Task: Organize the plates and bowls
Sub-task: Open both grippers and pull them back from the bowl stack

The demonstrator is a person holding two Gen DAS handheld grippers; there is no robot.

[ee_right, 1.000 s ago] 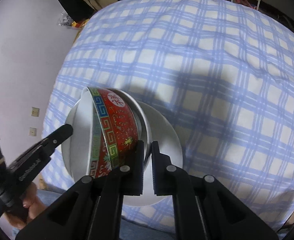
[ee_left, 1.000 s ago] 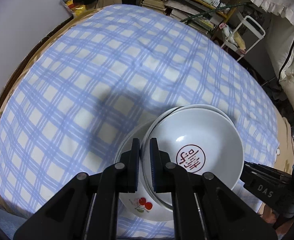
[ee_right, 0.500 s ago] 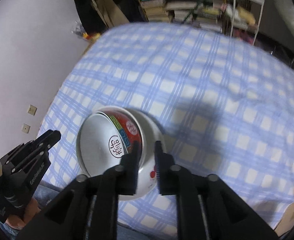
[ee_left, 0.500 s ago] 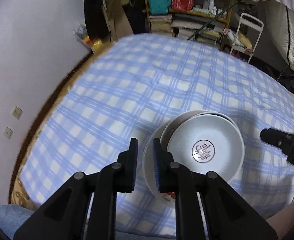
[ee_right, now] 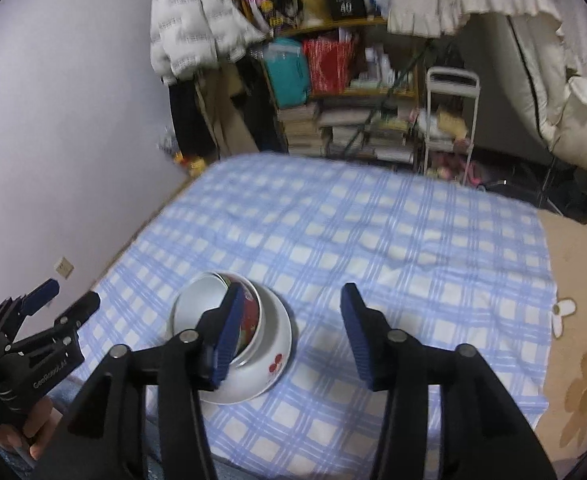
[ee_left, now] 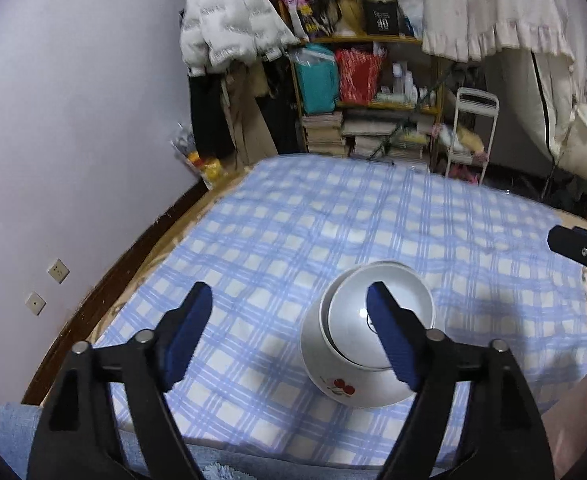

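Stacked bowls on a plate, both grippers spread wide above the checked cloth.

In the left wrist view, the left gripper point(ee_left: 289, 332) is seen released, its blue pads wide apart and nothing held; the white bowl point(ee_left: 377, 322) is nested on the cherry-printed plate point(ee_left: 343, 386), which rests on the blue checked cloth point(ee_left: 333, 220) near its front edge, partly behind the right-hand finger. The tip of the right gripper point(ee_left: 581, 250) is seen at the right edge. In the right wrist view, the right gripper point(ee_right: 291, 330) is likewise spread and empty; the red-patterned bowl point(ee_right: 249, 316) sits in the plate point(ee_right: 271, 364), partly hidden by the left-hand finger. The left gripper point(ee_right: 59, 300) is seen at lower left, apart from the stack.
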